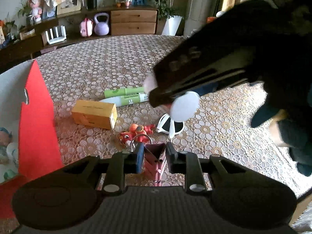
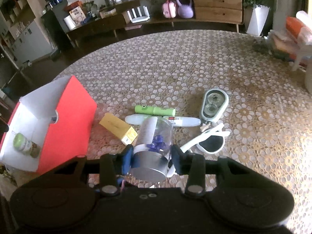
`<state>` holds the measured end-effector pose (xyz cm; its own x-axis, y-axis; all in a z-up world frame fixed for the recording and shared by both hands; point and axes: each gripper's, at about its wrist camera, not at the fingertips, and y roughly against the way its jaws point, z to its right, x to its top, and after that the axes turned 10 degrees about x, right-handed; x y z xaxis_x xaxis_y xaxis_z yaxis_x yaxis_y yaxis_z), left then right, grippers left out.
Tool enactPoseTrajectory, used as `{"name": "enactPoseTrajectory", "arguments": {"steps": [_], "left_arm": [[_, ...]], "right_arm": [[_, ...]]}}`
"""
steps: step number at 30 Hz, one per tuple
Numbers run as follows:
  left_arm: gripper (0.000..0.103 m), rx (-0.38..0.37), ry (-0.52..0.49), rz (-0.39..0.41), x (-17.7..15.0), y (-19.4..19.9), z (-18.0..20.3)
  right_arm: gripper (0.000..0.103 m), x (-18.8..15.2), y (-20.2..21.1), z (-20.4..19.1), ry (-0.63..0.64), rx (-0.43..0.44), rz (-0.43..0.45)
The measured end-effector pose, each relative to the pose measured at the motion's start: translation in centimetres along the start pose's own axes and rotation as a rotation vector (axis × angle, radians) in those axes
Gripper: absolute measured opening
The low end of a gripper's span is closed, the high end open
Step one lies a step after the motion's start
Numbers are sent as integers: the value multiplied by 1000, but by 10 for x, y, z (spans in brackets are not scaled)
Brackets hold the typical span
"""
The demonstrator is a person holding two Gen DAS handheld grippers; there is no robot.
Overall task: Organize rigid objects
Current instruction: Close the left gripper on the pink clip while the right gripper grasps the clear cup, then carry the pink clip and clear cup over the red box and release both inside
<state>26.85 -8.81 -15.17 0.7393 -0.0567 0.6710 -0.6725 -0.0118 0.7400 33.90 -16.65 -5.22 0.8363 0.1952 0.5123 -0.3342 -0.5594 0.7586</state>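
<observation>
The left gripper (image 1: 154, 157) is pinching a pink pouch (image 1: 154, 162) over the patterned table (image 1: 109, 62). The right gripper (image 2: 152, 157) is clamping a clear jar (image 2: 153, 146) with blue pieces inside by its silver lid. At nine o'clock a red box (image 2: 64, 124) is standing open, a green-capped bottle (image 2: 25, 145) lying inside. A yellow carton (image 2: 119, 129), white sunglasses (image 2: 210, 144) and pens are lying at twelve o'clock.

Home living room, sideboard (image 2: 218, 6), kettlebell (image 2: 184, 7)
</observation>
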Motion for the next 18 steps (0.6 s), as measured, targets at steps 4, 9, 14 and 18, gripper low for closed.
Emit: {"name": "enactPoseTrajectory", "arguments": {"steps": [4, 9, 14, 18], "left_arm": [[23, 1, 16, -7, -1, 5, -6], [23, -6, 34, -8, -7, 18, -12], [23, -12, 48, -7, -7, 33, -18], [23, -19, 78, -5, 0, 48, -28]], "right_arm": [[42, -9, 16, 0, -6, -5, 17], [42, -19, 32, -1, -15, -3, 28], [42, -25, 48, -8, -6, 3, 43], [42, -25, 62, -17, 13, 3, 52]]}}
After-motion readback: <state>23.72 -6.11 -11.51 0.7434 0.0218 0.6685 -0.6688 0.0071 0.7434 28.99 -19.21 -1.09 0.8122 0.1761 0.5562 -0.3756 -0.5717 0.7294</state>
